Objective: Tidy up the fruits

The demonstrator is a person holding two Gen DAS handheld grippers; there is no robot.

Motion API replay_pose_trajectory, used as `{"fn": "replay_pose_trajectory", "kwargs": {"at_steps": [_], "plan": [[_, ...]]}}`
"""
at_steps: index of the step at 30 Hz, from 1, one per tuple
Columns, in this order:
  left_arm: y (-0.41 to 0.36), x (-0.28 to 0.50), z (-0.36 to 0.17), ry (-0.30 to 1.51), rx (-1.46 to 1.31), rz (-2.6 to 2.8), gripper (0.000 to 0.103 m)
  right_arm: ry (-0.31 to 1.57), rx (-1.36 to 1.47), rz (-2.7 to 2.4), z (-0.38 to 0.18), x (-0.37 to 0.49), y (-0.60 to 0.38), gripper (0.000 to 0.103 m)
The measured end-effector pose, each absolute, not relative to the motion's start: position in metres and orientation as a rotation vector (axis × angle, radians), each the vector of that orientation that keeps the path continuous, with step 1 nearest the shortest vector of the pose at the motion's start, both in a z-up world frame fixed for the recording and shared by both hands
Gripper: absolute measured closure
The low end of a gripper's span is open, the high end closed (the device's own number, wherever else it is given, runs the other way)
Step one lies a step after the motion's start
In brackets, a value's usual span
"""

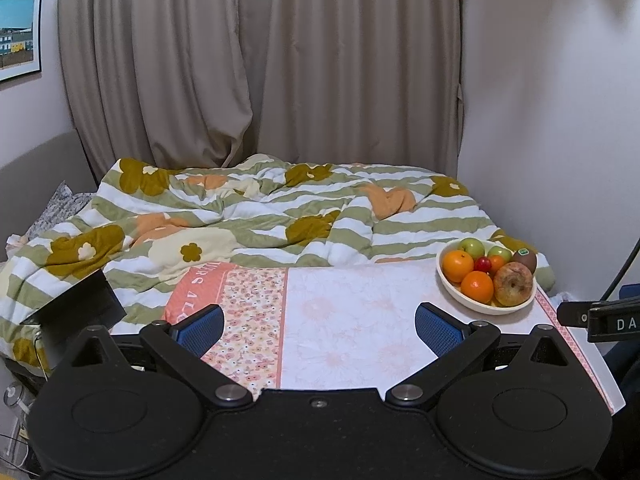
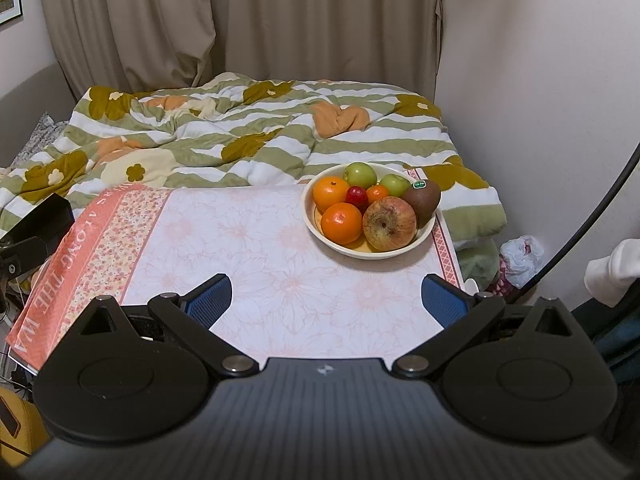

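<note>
A striped floral duvet (image 2: 280, 136) covers the bed behind the worktop (image 2: 260, 248), which wears a pink flowered cloth. At the worktop's far right corner sits a cream bowl (image 2: 310, 216) holding oranges (image 2: 341, 222), green apples (image 2: 361, 174), a blotchy apple (image 2: 389, 223), and a kiwi (image 2: 422, 198). Left gripper (image 1: 319, 330) and right gripper (image 2: 326, 302) hover above the cloth, jaws spread wide and holding nothing.

The coral band along the left edge of the tablecloth (image 2: 60, 264) carries white capital letters, reading "ALONG THE WA" in the right wrist view before the cloth's edge cuts them off. A black bar (image 1: 612, 322) at the right edge of the left wrist view shows the pale letters "DA". The kiwi (image 2: 423, 200) bears a small green sticker, too small to read.
</note>
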State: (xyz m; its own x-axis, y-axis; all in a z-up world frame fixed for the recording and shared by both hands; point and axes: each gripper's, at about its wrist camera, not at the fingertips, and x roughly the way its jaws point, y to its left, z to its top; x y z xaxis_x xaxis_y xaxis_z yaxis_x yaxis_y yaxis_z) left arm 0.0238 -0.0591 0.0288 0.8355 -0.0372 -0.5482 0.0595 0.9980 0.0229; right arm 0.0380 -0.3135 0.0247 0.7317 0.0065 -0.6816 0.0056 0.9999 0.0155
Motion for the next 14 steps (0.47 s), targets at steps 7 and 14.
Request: {"fn": "replay_pose_trajectory", "kwargs": {"at_steps": [7, 14], "plan": [[-0.0565, 0.0252, 0.0276, 0.599, 0.033, -0.035, 0.000, 0.753, 0.014, 0.000, 0.0241, 0.0378, -0.3131, 0.000], [-0.0575, 0.0268, 0.0272, 0.604, 0.031, -0.038, 0.000, 0.757, 0.020, -0.002, 0.0234, 0.0383, -0.3126, 0.000]]}}
